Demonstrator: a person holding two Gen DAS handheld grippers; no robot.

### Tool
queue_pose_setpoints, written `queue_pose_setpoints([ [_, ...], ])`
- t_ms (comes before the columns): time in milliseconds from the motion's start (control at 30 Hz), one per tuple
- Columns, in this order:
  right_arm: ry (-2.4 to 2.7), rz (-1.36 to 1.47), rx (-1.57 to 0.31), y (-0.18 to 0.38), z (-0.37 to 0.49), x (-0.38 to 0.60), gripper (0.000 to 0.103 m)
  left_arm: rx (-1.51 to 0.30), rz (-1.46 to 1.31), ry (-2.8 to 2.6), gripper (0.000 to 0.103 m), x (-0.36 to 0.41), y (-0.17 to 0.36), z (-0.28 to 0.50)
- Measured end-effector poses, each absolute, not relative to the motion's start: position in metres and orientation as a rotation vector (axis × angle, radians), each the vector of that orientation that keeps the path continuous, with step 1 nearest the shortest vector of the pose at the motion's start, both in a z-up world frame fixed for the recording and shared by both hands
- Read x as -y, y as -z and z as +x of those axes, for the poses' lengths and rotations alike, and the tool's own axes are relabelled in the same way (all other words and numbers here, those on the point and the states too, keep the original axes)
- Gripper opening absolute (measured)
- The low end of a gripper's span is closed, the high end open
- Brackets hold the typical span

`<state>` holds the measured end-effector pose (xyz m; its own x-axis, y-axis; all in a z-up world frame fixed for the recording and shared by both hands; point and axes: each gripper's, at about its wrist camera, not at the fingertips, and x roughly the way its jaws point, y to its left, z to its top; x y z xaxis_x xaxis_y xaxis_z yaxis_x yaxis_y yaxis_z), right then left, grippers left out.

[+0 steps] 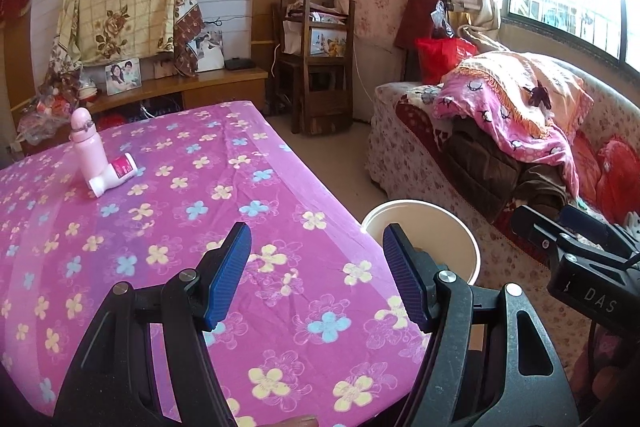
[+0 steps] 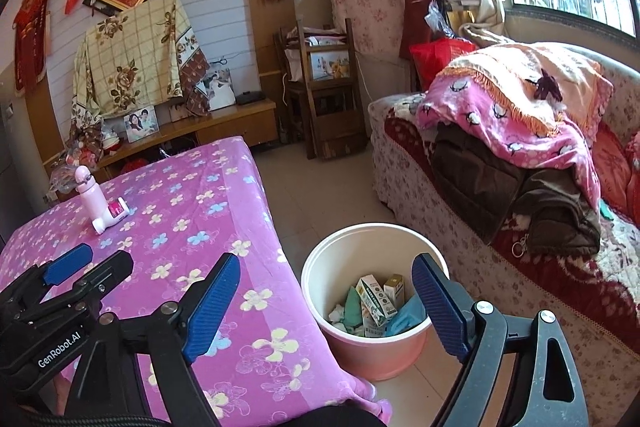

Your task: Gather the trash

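Left gripper (image 1: pixel 316 275) lower centre, blue pads apart, nothing between, over pink flowered tabletop (image 1: pixel 180 227). Right gripper (image 2: pixel 326 307) bottom centre, jaws wide, empty, above round pink-and-white plastic bin (image 2: pixel 376 347) on floor holding small cartons and crumpled trash (image 2: pixel 372 303). Pink bottle (image 2: pixel 89 193), white-and-magenta bottle (image 2: pixel 114 217) at tabletop's upper left.

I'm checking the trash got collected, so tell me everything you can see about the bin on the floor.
The trash bin is a round, open-topped bucket, plastic by its look, pink outside and cream inside. It stands upright on the tiled floor beside the corner of the pink floral table, facing the sofa. Inside lie small green-and-white cartons, crumpled white tissue, and green and blue wrappers. No gripper touches it.
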<state>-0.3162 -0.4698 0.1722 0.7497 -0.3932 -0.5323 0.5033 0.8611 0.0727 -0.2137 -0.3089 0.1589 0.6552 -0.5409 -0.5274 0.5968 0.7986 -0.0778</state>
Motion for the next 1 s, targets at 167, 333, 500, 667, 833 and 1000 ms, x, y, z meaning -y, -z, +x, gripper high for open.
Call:
queue_pose_setpoints([
  [167, 0.494, 0.207, -0.518, -0.175, -0.317, 0.464, 0.086, -0.551, 0.091, 0.636, 0.067, 0.303, -0.161, -0.215],
  [333, 0.493, 0.205, -0.527, -0.172, -0.315, 0.464, 0.086, -0.551, 0.089, 0.633, 0.067, 0.300, -0.160, -0.215],
  [500, 0.490, 0.213, -0.528, -0.170, -0.316, 0.466, 0.086, -0.552, 0.097, 0.626, 0.067, 0.302, -0.159, -0.216],
  [667, 0.491, 0.215, -0.524, -0.169, -0.316, 0.467, 0.086, -0.548, 0.103, 0.622, 0.067, 0.301, -0.158, -0.216],
  [833, 0.489, 0.227, -0.527, -0.166, -0.317, 0.468, 0.086, -0.544, 0.100, 0.613, 0.067, 0.300, -0.158, -0.216],
  [1000, 0.488, 0.228, -0.527, -0.165, -0.317, 0.468, 0.086, -0.537, 0.108, 0.600, 0.067, 0.303, -0.158, -0.220],
])
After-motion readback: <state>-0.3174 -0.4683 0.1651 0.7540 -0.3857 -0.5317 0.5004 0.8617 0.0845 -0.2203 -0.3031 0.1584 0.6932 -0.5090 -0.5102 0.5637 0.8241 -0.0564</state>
